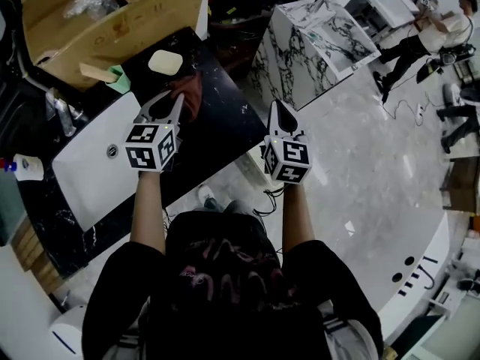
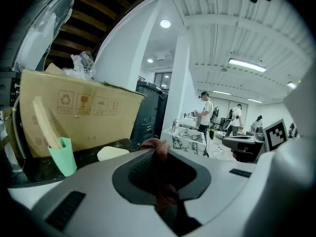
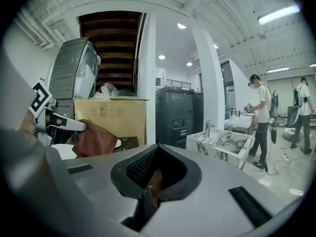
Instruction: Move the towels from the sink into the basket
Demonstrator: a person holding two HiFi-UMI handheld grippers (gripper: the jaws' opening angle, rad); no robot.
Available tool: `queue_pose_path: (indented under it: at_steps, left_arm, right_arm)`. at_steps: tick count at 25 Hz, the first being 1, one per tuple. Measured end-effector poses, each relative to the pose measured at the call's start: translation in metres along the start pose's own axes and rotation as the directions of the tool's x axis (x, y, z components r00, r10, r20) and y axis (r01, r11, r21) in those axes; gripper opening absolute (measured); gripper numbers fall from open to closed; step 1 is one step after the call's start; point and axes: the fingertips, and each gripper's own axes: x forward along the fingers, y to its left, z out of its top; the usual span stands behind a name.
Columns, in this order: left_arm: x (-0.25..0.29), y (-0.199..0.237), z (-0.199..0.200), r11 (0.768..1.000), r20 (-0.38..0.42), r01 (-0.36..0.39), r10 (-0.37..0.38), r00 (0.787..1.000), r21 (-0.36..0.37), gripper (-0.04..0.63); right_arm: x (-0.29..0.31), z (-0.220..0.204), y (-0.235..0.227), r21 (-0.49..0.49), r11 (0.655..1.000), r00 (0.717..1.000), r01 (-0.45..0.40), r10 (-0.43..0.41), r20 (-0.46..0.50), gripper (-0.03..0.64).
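Looking down in head view: counted two grippers, one per hand. Found left gripper (image 1: 174, 102) clenched on one rust-brown towel (image 1: 191, 100), held over black counter (image 1: 217, 130), just right of one white sink (image 1: 90, 172) and clear of it. Found right gripper (image 1: 277, 109) alongside, apart from towel. Also counted one box (image 1: 112, 13), one green cup (image 1: 118, 79), one soap (image 1: 165, 61), one bottle (image 1: 26, 168), one marble basin (image 1: 315, 47) and one bystander (image 1: 420, 40) far off.

Switching to left gripper view: saw jaws pinched on towel, with one fold bulging above the tips and the rest running down between the pads. Noted beyond them box, cup with one stick (image 2: 44, 122) leaning in it, soap and marble basin. Counted three bystanders.

Switching to right gripper view: saw jaws drawn together at the tips. Noted a small brownish patch in the hollow behind them, too unclear to name. Spotted towel hanging from left gripper at far left, in front of box. Counted one dark bin (image 3: 175, 117) at centre, marble basin to its right, two bystanders.
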Motion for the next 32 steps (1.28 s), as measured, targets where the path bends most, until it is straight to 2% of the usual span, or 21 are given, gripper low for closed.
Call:
queue_pose_path:
  at_steps: [8, 16, 24, 32]
  left_arm:
    - [0.026, -0.045, 0.006, 0.993, -0.013, 0.104, -0.104, 0.995, 0.048, 0.064]
    - [0.059, -0.115, 0.009, 0.971, -0.046, 0.216, -0.212, 0.976, 0.104, 0.066]
    - [0.090, -0.214, 0.011, 0.922, -0.093, 0.343, -0.331, 0.939, 0.181, 0.064]
    - [0.117, -0.333, 0.002, 0.853, -0.158, 0.448, -0.420, 0.894, 0.267, 0.066]
  right_arm:
    - [-0.032, -0.006, -0.047, 0.034, 0.993, 0.993, 0.114, -0.115, 0.007, 0.015]
    - [-0.080, -0.018, -0.112, 0.088, 0.968, 0.972, 0.235, -0.235, -0.003, 0.014]
    - [-0.141, -0.037, -0.195, 0.144, 0.920, 0.930, 0.364, -0.367, -0.001, 0.014]
    - [-0.217, -0.065, -0.283, 0.199, 0.860, 0.879, 0.469, -0.476, -0.016, 0.014]
